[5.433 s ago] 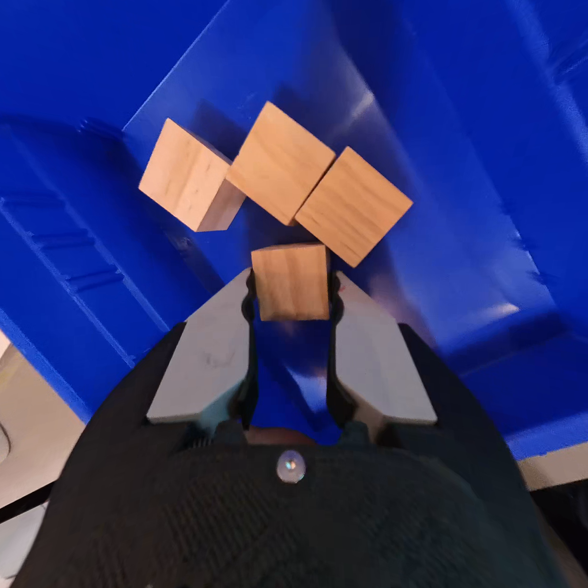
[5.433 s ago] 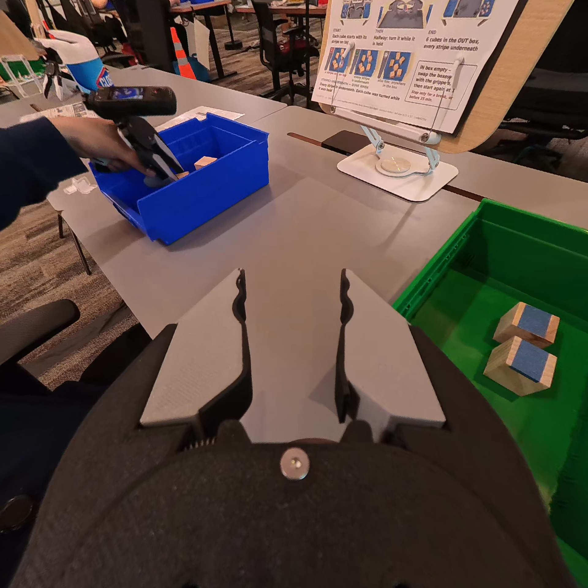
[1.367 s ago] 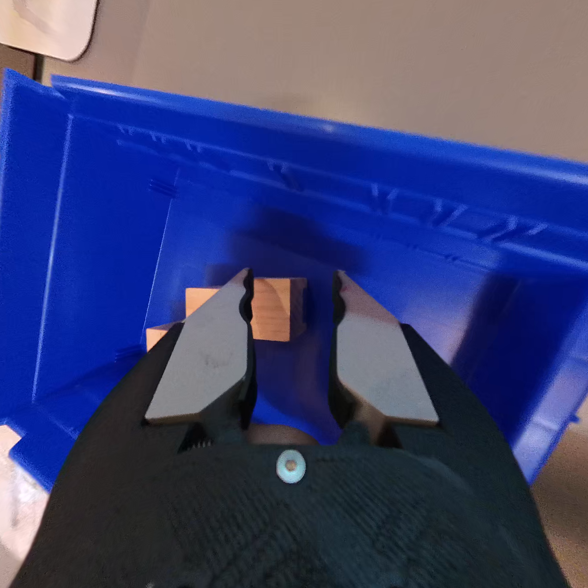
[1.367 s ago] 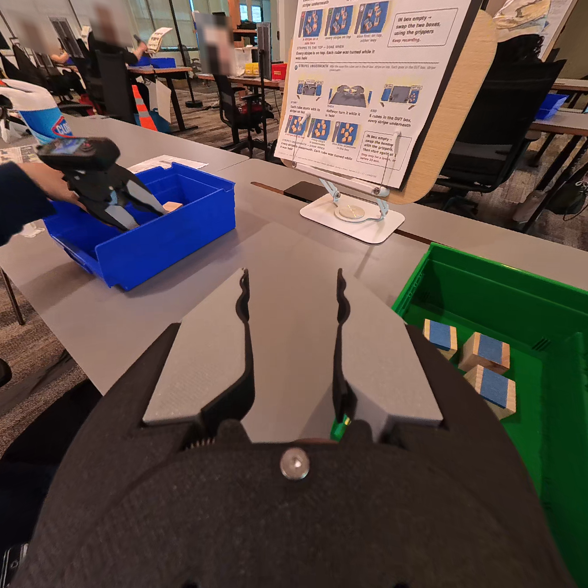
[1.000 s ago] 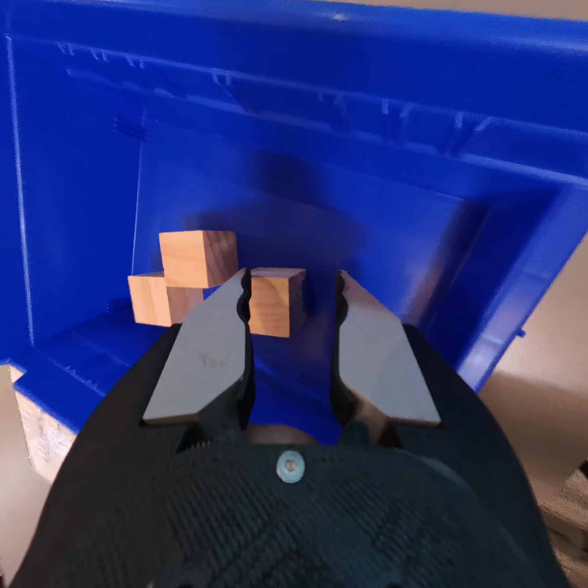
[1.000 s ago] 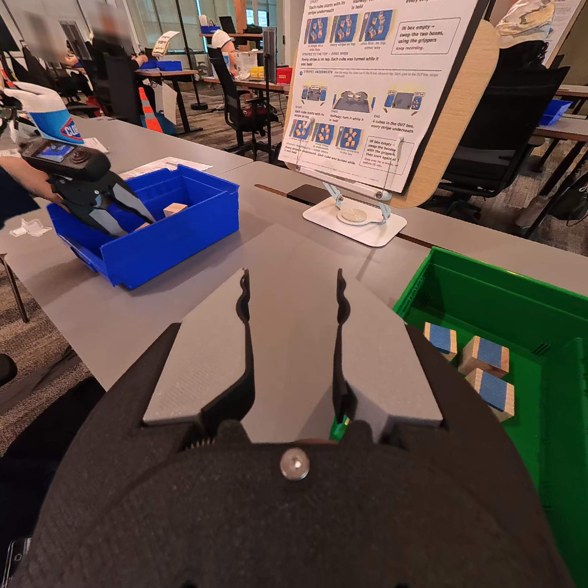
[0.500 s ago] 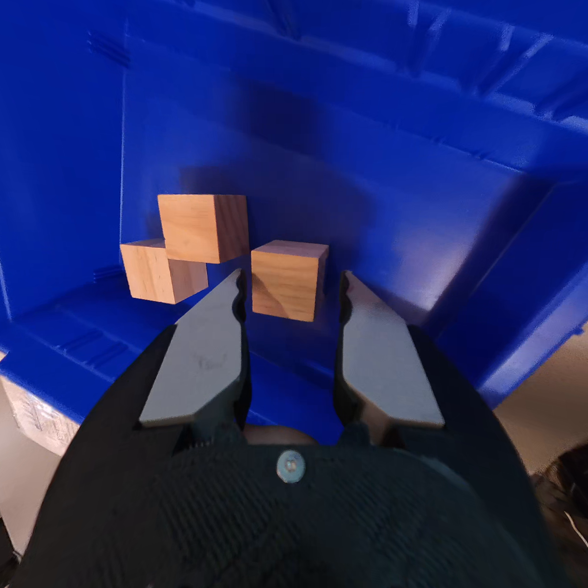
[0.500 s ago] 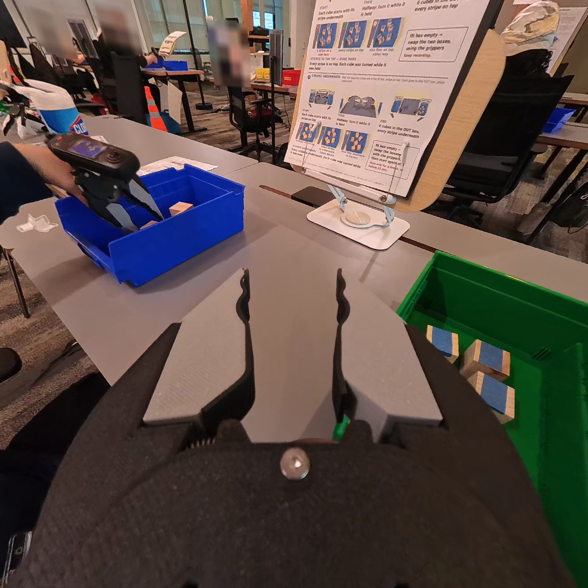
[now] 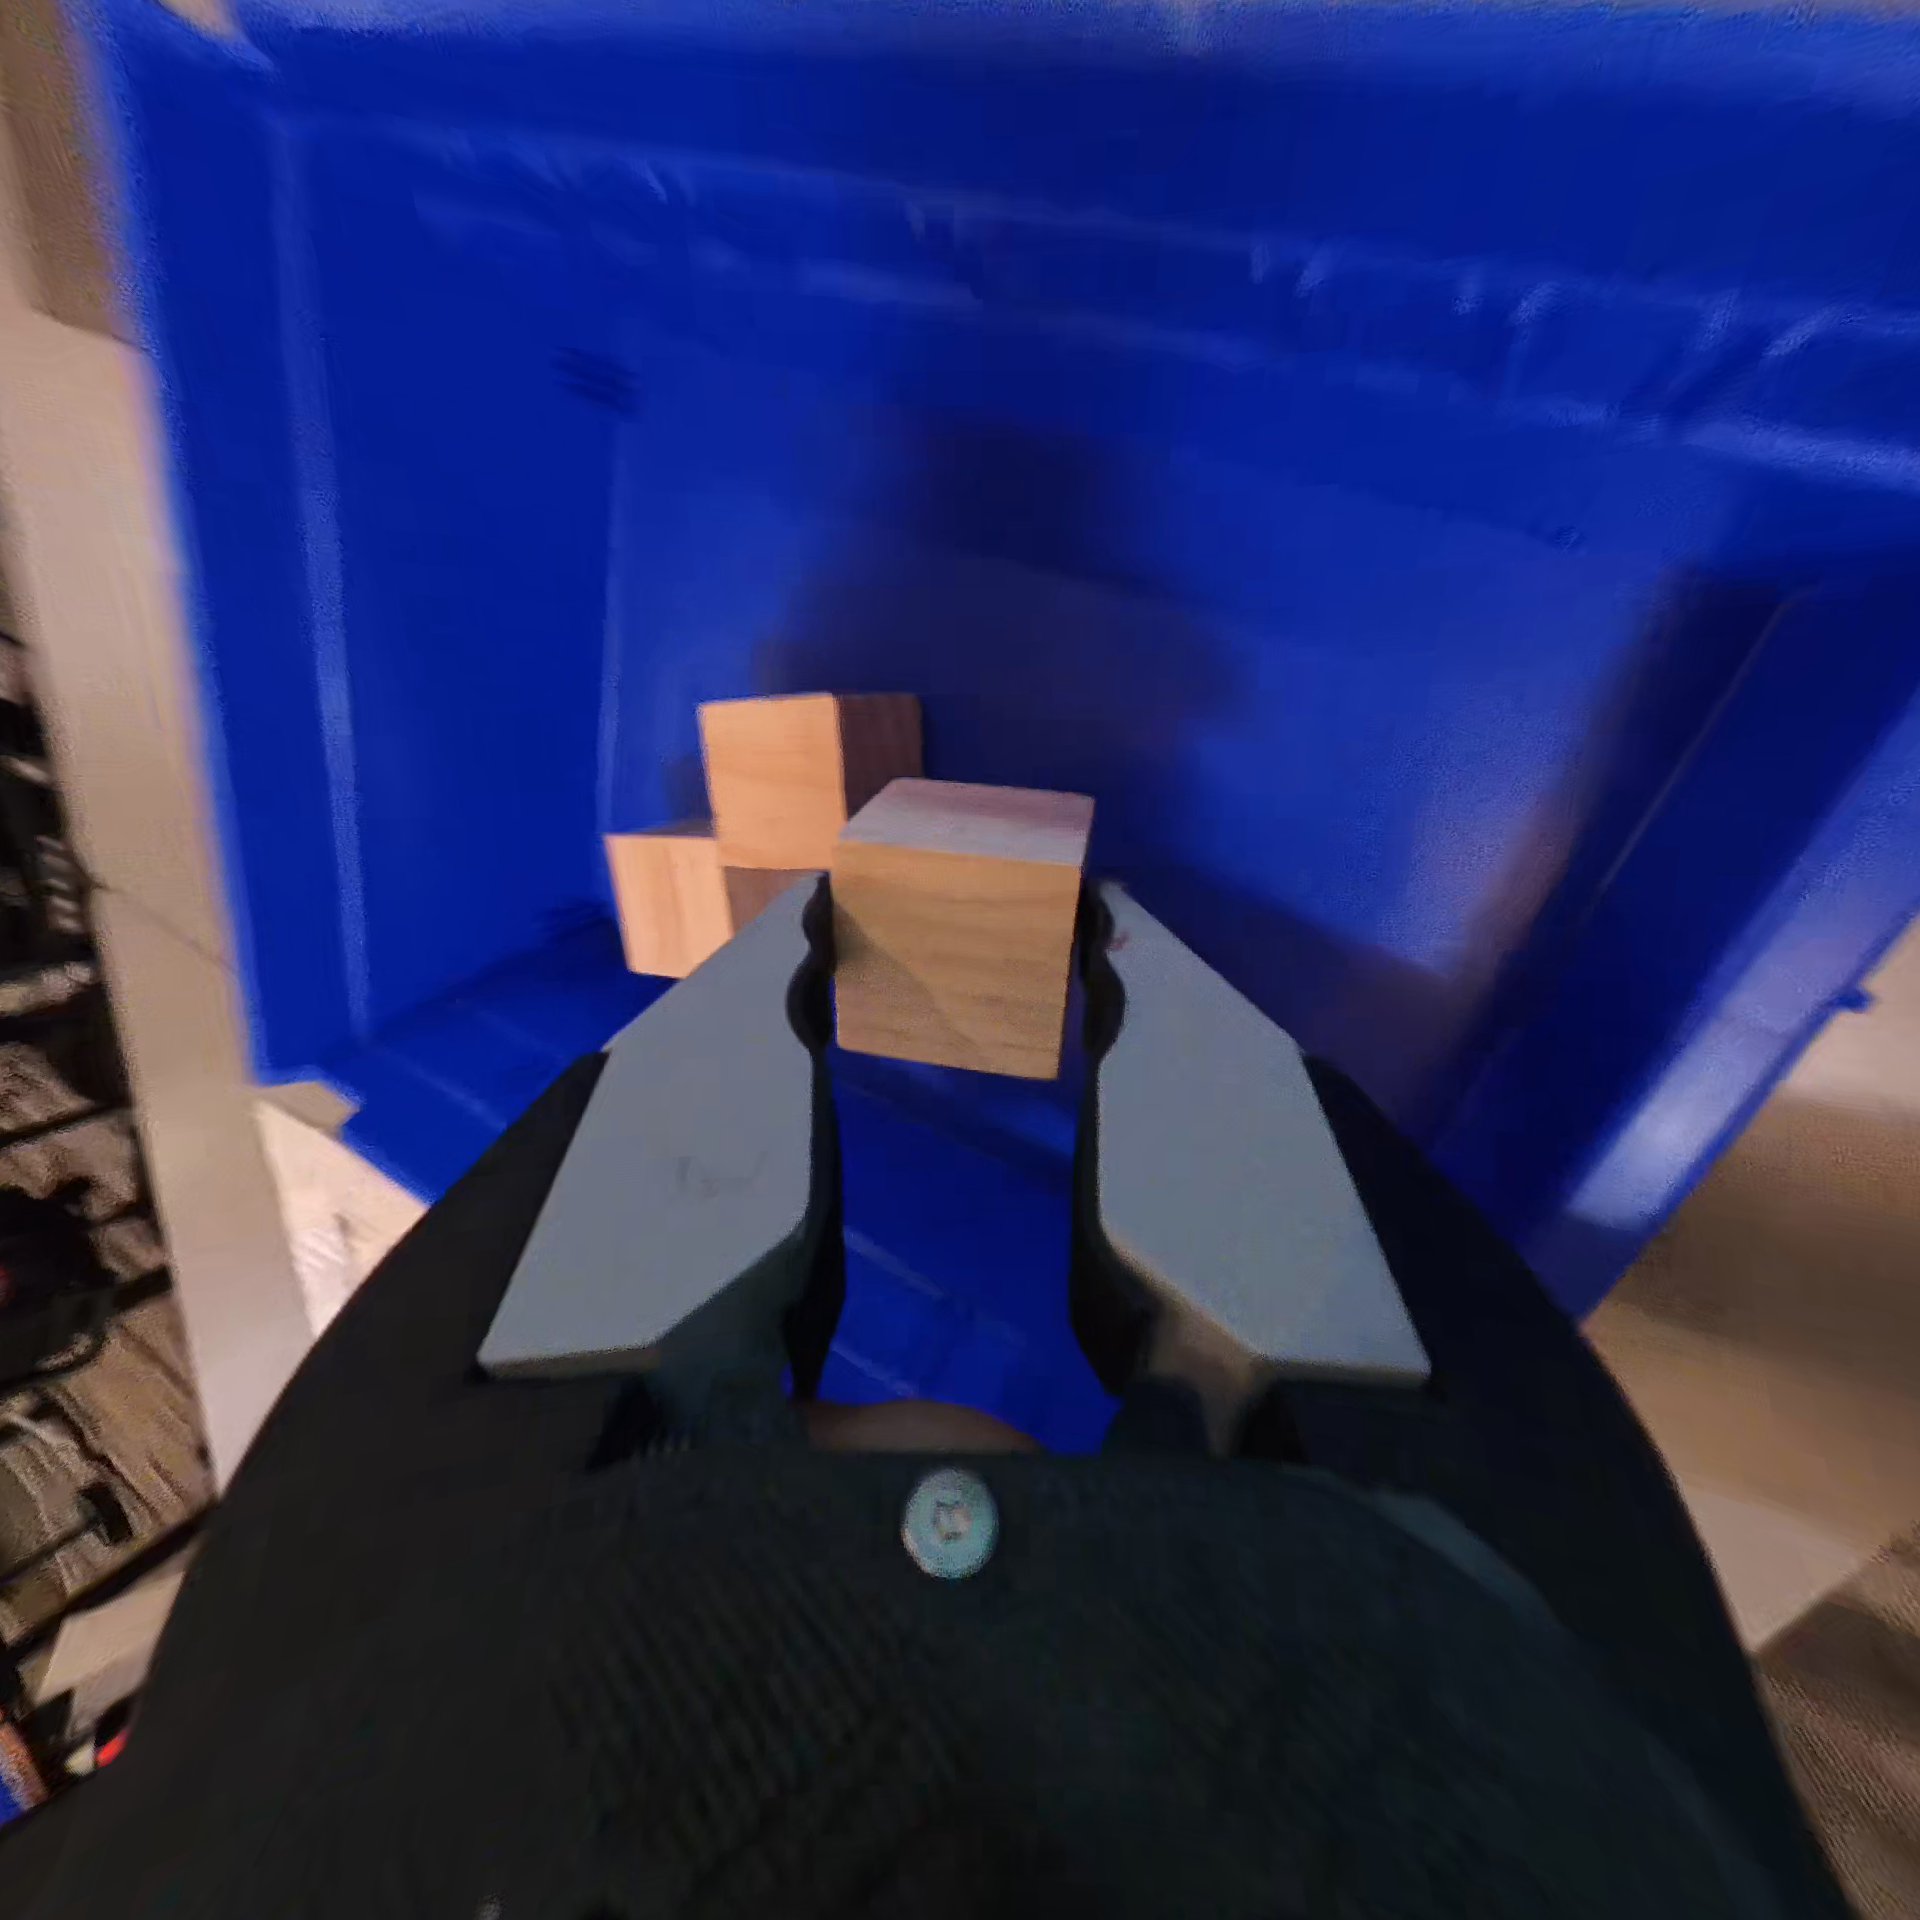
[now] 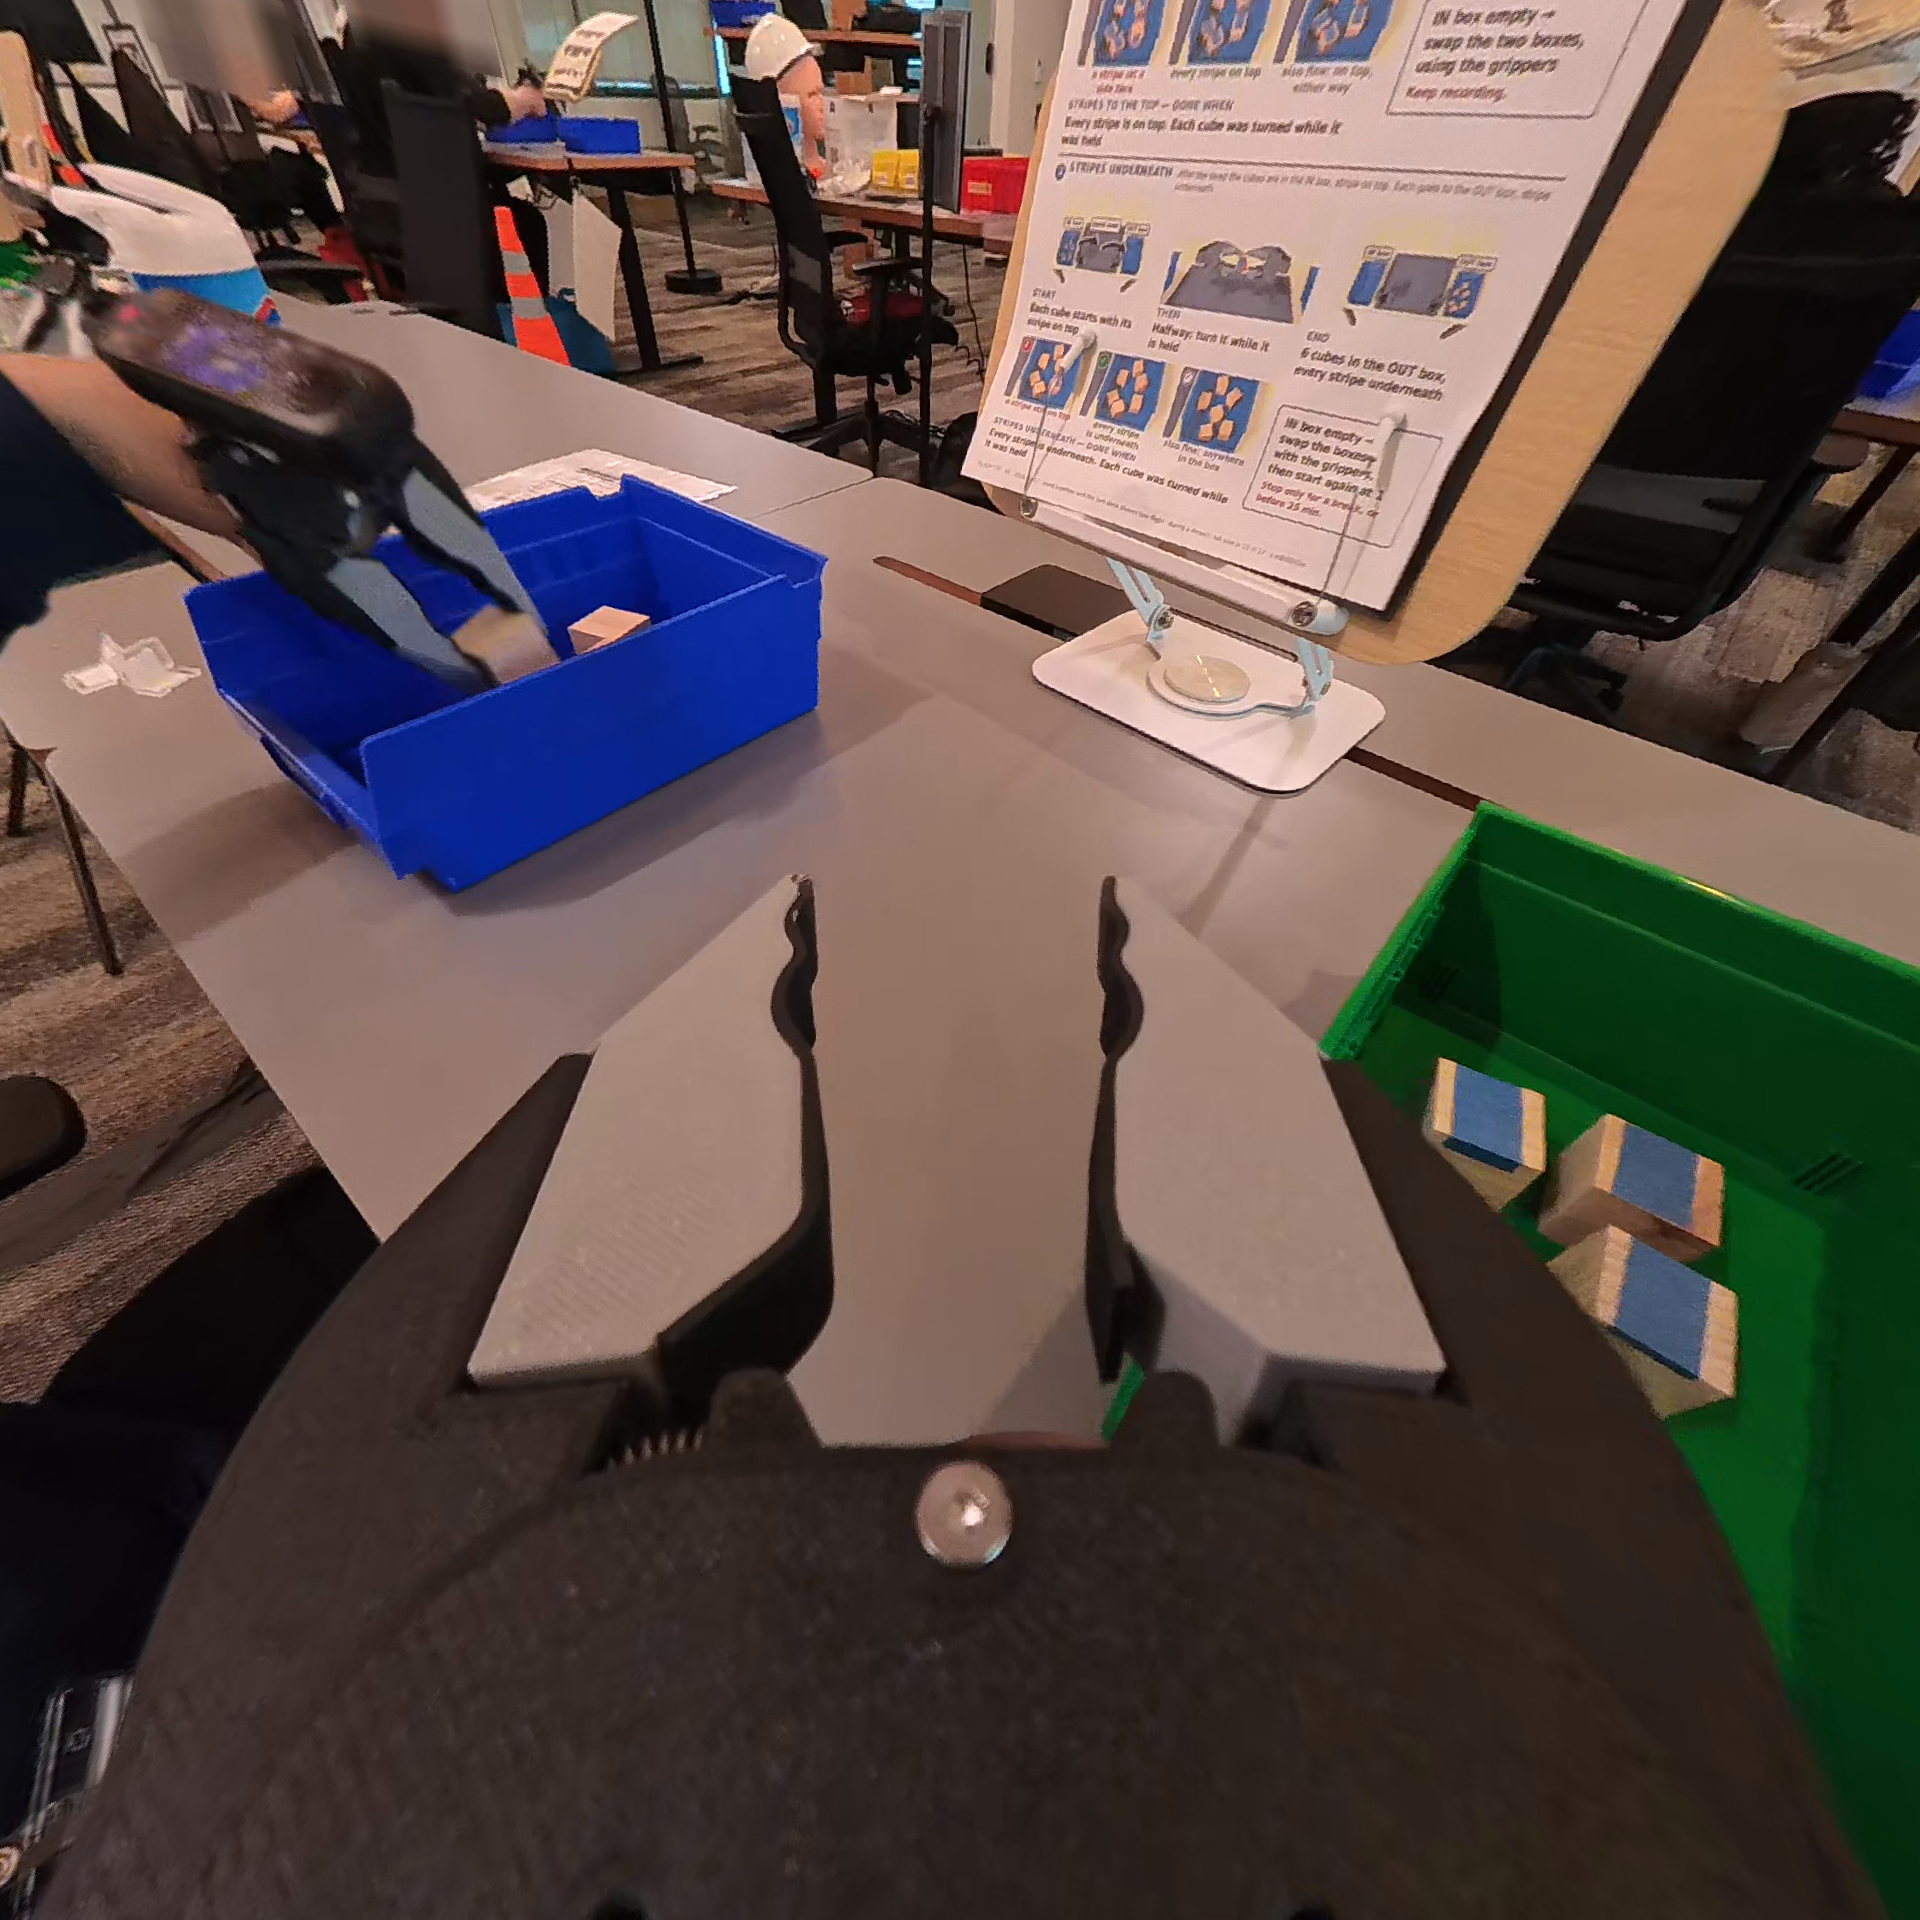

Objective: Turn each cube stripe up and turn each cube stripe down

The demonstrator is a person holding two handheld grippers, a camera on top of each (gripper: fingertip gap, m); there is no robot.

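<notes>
My left gripper is shut on a plain wooden cube and holds it above the floor of the blue bin. No stripe shows on the cube's visible faces. Two more wooden cubes lie behind it to the left, one leaning on the other. In the right wrist view the left gripper reaches into the blue bin with the cube. My right gripper is open and empty above the grey table. Three cubes with blue stripes up lie in the green bin.
An instruction board on a white stand stands at the back of the grey table, with a dark phone lying beside it. A small clear plastic piece lies left of the blue bin. Chairs and desks fill the room behind.
My left gripper has closed on the nearest cube and lifted it off the blue bin's floor. My right gripper stays open, its view shifted slightly.
</notes>
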